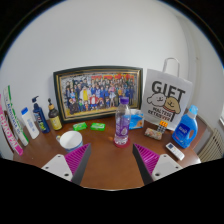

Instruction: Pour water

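A framed group photograph [98, 92] leans upright against the white wall at the back of the wooden counter [110, 165]. To its right stands a white paper gift bag [167, 97] printed with "GIFT" and a cartoon face. In front of the bag sits a blue bottle [185, 128], and a small white remote-like object [174, 151] lies nearer than that. Below the photograph's lower edge lie two green packets [88, 126]. To the photograph's left, several toiletry bottles [38, 117] stand in a row.

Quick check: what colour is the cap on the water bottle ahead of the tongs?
Purple cap, clear in the gripper view.
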A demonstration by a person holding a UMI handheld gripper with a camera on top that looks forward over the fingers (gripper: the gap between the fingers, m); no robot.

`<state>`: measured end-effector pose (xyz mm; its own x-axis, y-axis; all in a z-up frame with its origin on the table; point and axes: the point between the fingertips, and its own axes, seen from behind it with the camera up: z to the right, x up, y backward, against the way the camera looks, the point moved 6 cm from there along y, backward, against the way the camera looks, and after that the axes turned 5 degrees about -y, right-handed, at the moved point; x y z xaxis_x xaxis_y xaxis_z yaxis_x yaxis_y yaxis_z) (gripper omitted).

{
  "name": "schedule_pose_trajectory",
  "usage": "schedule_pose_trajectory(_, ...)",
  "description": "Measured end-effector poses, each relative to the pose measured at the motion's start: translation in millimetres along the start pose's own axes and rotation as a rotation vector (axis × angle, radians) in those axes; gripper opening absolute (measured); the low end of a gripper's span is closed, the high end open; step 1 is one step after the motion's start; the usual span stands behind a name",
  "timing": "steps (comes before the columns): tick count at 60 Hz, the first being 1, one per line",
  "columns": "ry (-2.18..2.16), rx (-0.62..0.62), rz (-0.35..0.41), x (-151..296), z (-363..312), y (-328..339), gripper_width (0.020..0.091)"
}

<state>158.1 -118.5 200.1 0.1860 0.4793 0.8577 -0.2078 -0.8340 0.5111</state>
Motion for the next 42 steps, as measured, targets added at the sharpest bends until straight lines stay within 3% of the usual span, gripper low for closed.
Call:
schedule_pose_trajectory(20,0.078,0.017,-0.002,-19.7,-47.6,164.2,0.0857)
schedule_pose_trajectory(42,0.1,0.025,0.019,-35.0,-49.7,207.6,0.0854)
